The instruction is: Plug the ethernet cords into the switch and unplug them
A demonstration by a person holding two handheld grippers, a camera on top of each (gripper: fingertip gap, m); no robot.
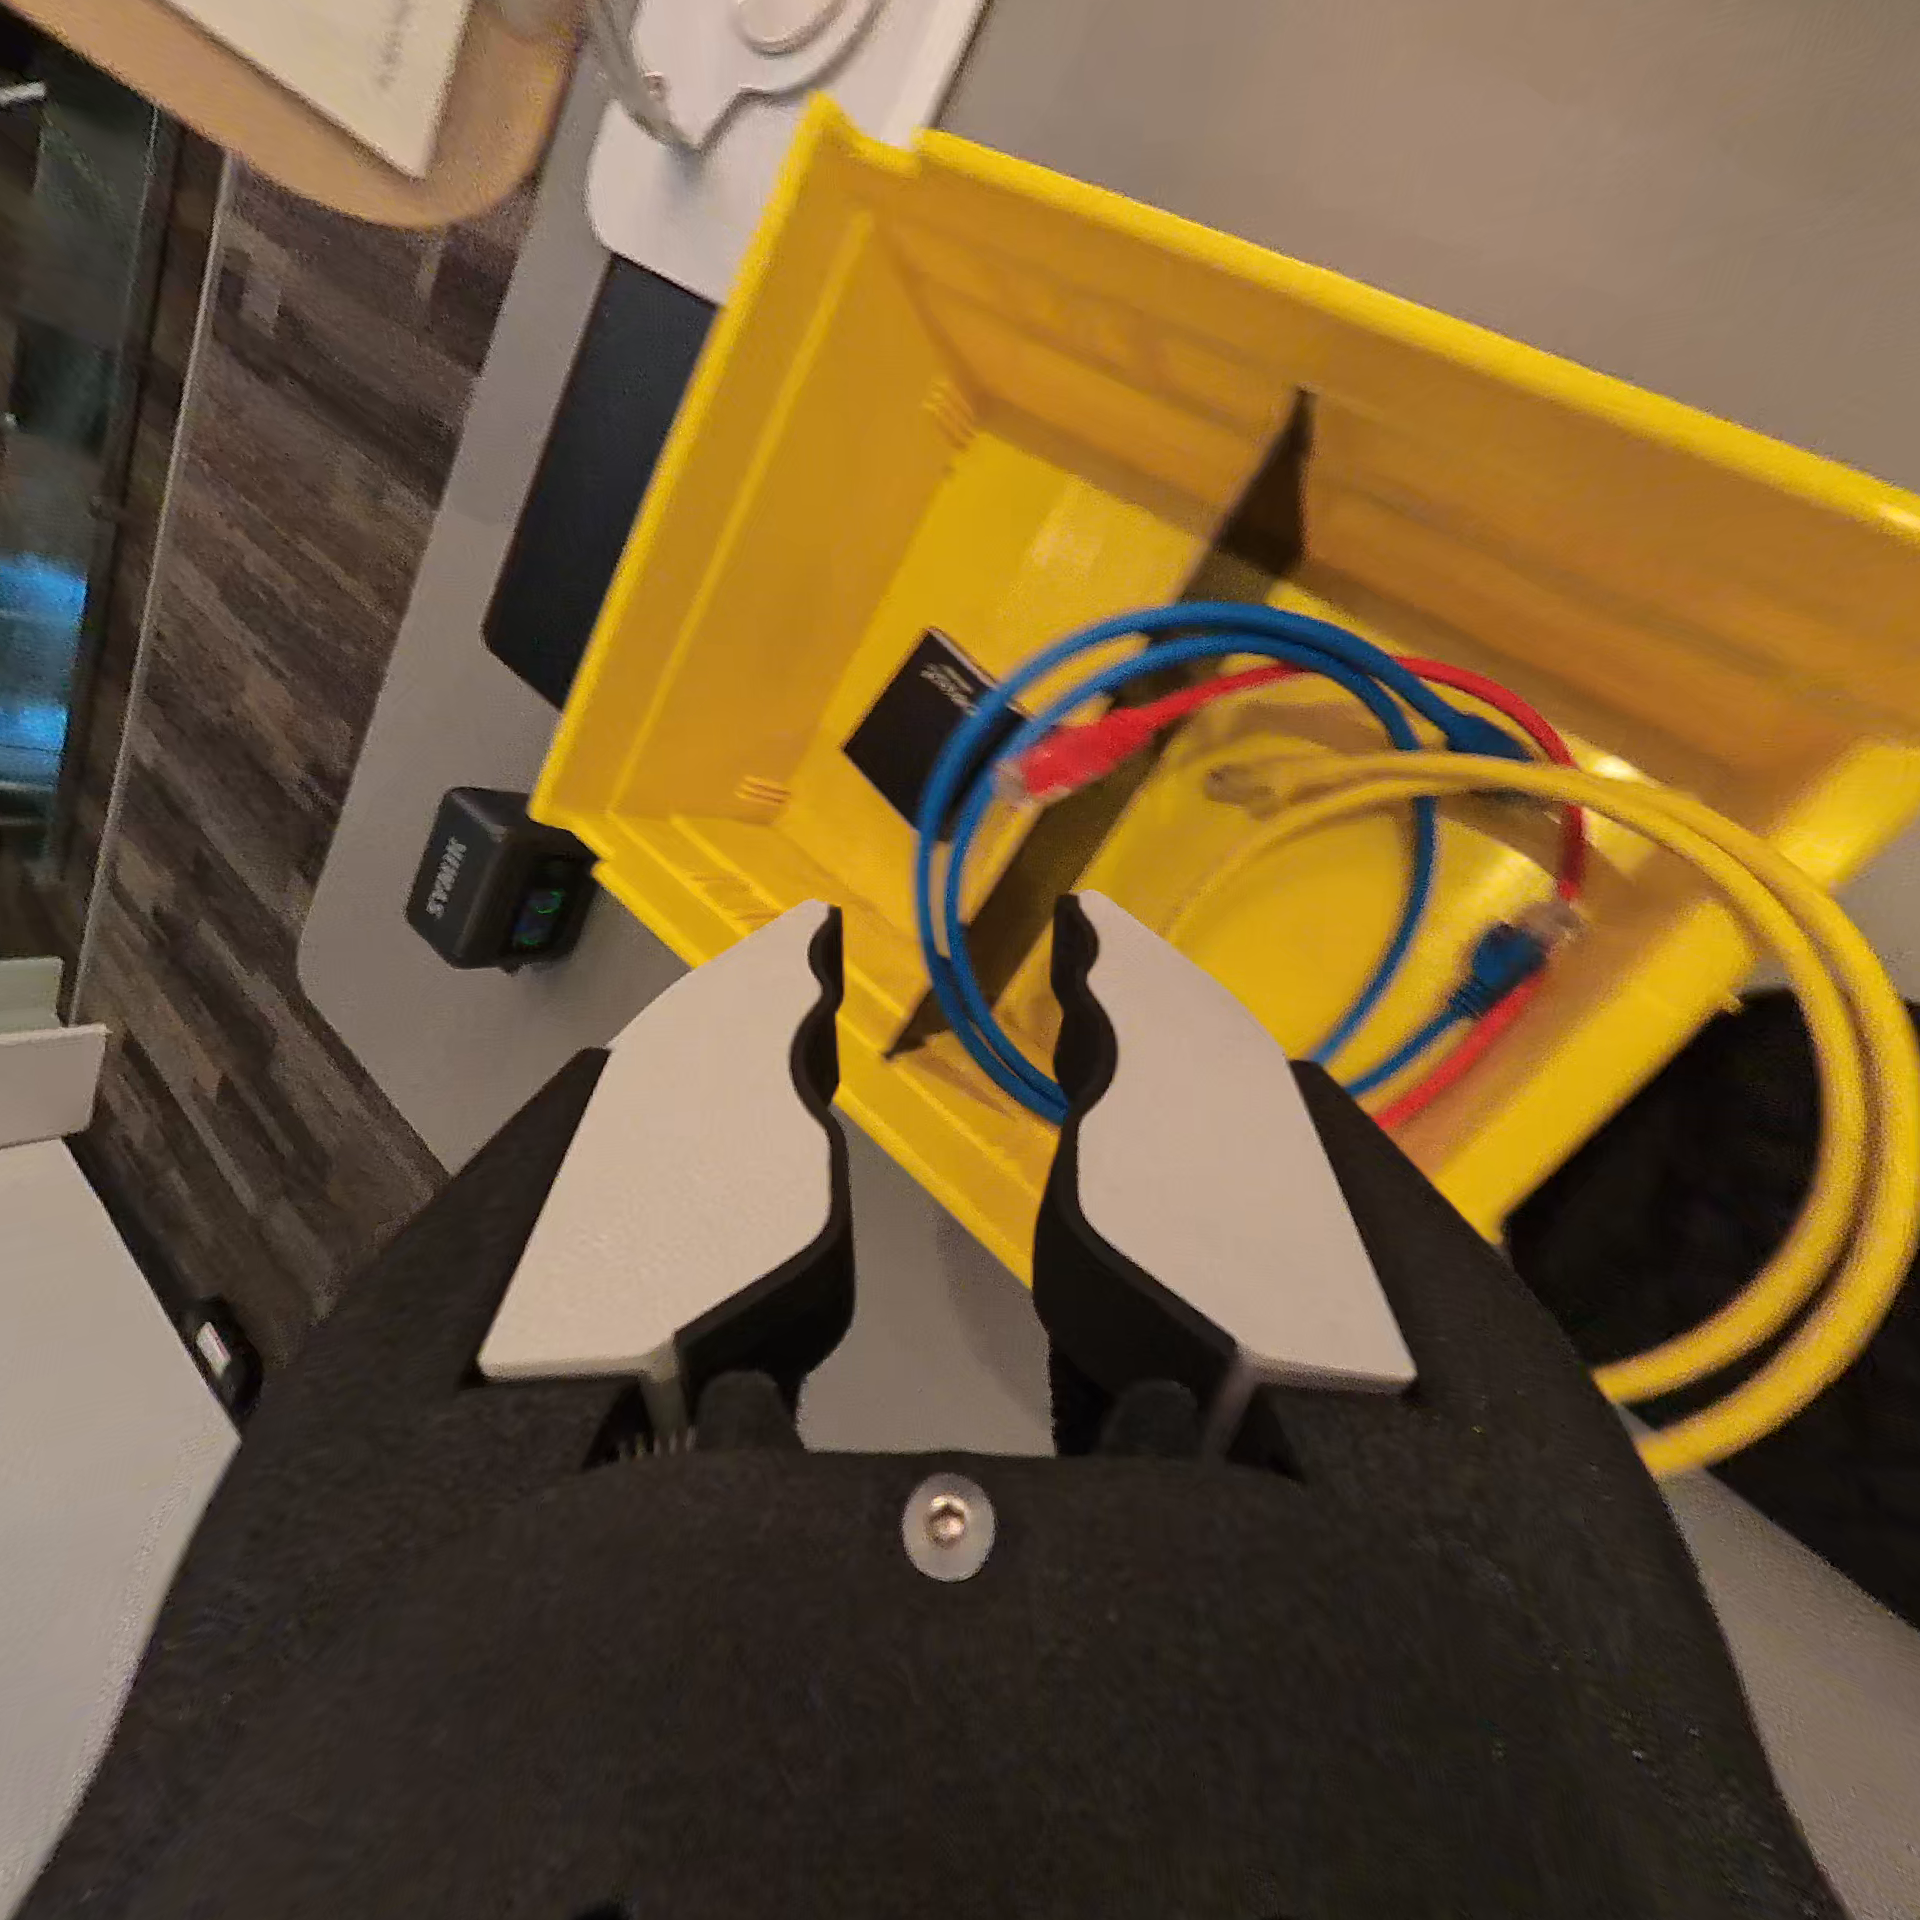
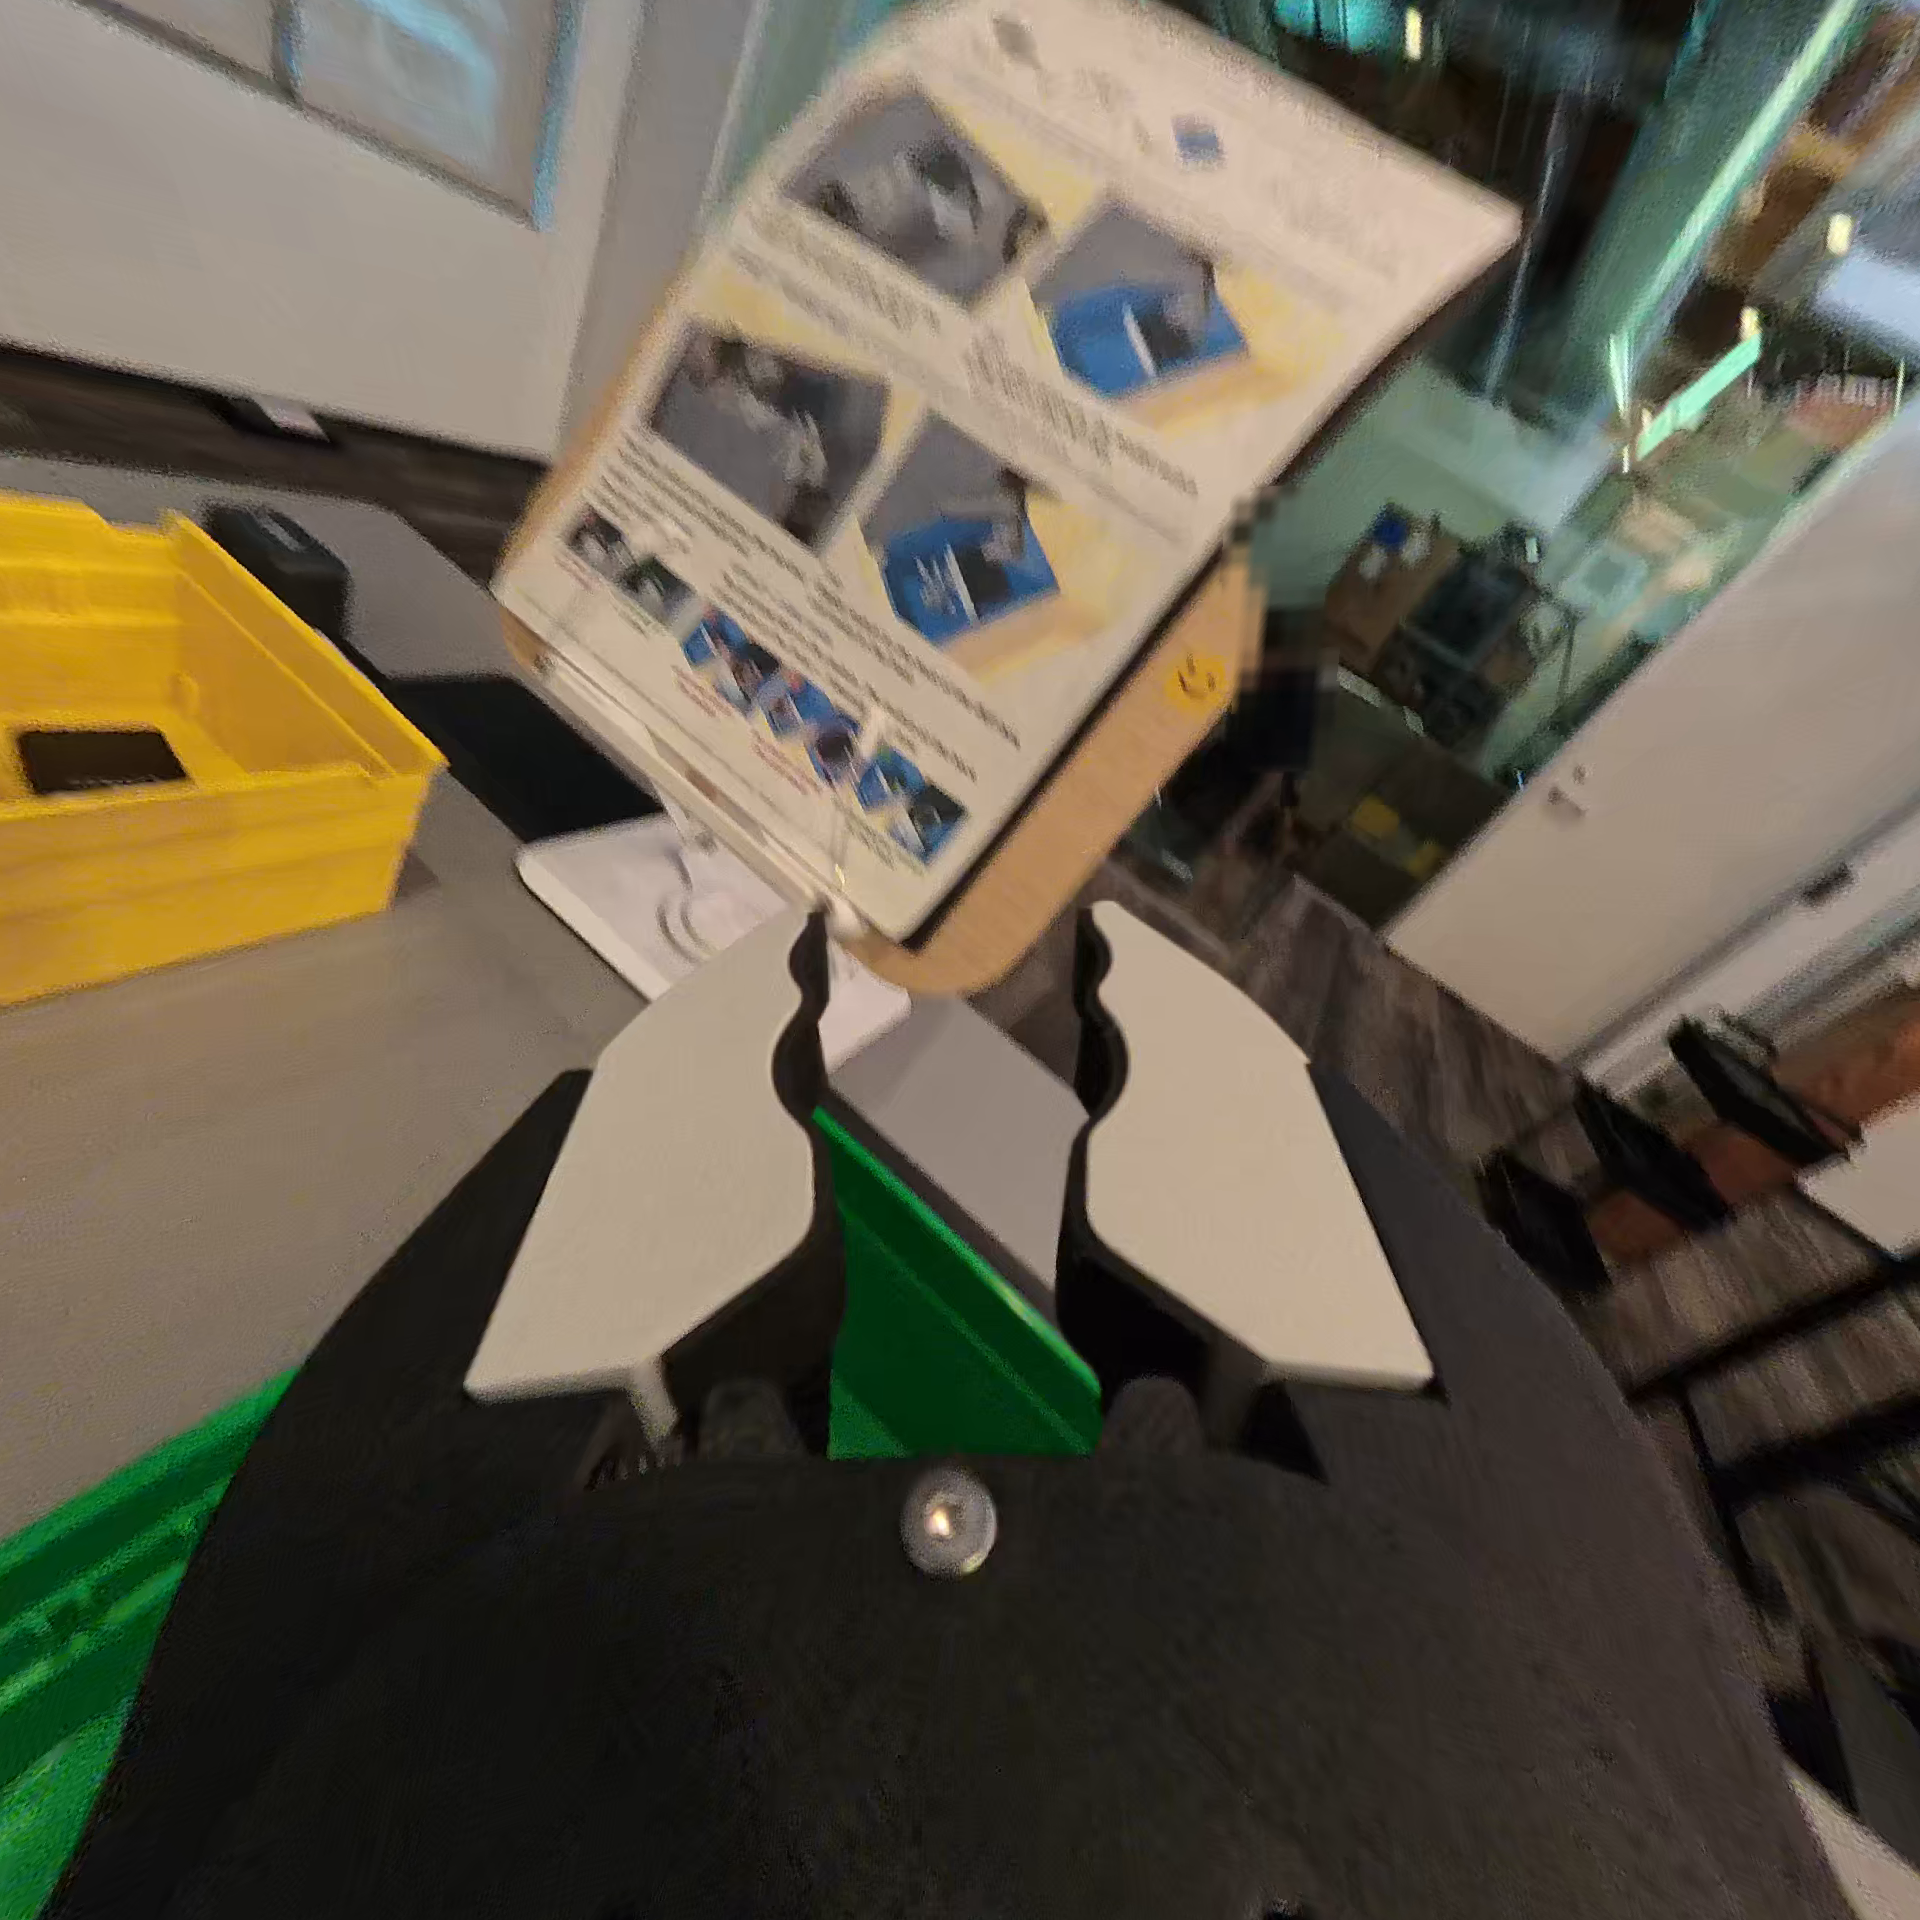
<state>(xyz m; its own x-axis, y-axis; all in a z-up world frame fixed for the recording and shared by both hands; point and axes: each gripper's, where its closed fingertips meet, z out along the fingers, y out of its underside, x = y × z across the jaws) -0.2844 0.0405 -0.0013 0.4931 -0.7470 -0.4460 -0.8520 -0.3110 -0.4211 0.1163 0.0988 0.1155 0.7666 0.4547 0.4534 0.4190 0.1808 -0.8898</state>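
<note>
Both the left gripper [image 1: 948, 940] and right gripper [image 2: 951, 951] hold their smooth grey fingers [image 1: 707, 1143] apart, empty. Glossy blue [image 1: 1174, 644], red [image 1: 1101, 743] and yellow [image 1: 1714, 831] ethernet cords coil in a moulded yellow plastic bin [image 1: 1039, 343] beside a small black box-shaped switch [image 1: 914, 717], on the matte grey tabletop [image 1: 1455, 125].

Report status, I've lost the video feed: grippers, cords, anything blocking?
Left gripper open, empty, above yellow bin. Right gripper open, empty, off aside. Blue cord, red cord, yellow cord loose in bin. Black divider splits bin.
</note>
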